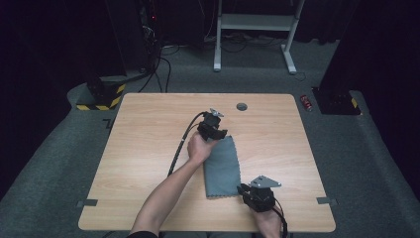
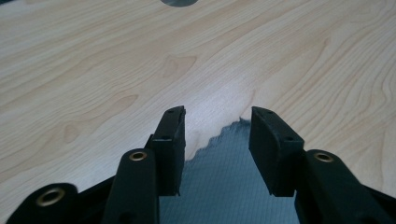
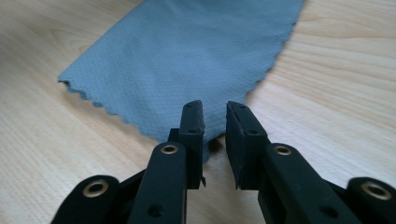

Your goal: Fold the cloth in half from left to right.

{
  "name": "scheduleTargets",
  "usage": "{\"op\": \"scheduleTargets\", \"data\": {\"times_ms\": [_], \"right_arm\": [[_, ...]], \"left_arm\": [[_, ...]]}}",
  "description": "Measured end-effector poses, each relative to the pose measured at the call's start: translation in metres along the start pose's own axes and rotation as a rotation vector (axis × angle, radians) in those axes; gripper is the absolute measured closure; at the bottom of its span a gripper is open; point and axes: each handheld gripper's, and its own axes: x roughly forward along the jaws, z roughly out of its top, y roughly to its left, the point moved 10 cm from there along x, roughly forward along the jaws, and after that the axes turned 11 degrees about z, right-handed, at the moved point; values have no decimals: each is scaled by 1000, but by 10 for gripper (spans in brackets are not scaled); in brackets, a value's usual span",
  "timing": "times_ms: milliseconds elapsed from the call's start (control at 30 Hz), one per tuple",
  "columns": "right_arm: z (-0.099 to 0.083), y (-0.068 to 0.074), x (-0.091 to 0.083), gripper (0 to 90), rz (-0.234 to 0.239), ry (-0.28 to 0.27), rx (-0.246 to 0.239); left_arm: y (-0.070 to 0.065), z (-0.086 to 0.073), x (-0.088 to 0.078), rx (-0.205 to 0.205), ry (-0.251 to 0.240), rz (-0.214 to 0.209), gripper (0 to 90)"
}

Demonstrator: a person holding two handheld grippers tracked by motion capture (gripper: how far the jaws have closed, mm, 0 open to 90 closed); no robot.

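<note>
The grey cloth (image 1: 222, 168) lies flat on the wooden table (image 1: 148, 148), a little toward five o'clock of its middle, and its long axis runs from about twelve o'clock at the far end to six o'clock at the near end, leaning slightly toward eleven at the top. Its edges are pinked in small zigzags. My left gripper (image 1: 214, 130) sits at the cloth's far end; my left forearm comes up from six o'clock and slants toward one o'clock, with my left hand (image 1: 199, 148) wrapped round the gripper's body and the jaws aimed forward and down. In the left gripper view my left jaws stand moderately apart with a far corner of the cloth (image 2: 224, 172) lying in the gap between them, and the pads (image 2: 173, 140) are off the fabric, pressing on nothing. My right gripper (image 1: 250, 191) is at the cloth's near corner, at about five o'clock of the cloth, with my right hand (image 1: 270, 223) coming in from six o'clock and the jaws pointing toward ten o'clock. In the right gripper view my right jaws stand narrowly parted, a clear slit between the pads (image 3: 194, 130), and the cloth's near corner (image 3: 187, 56) ends right at their tips, loose.
</note>
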Motion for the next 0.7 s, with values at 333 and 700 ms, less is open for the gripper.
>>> {"op": "scheduleTargets", "data": {"times_ms": [333, 700], "right_arm": [[9, -3, 6, 710, 3, 12, -29], [9, 0, 18, 684, 7, 59, -62]], "left_arm": [[8, -49, -16, 74, 56, 41, 544], [37, -78, -10, 103, 114, 157, 561]]}}
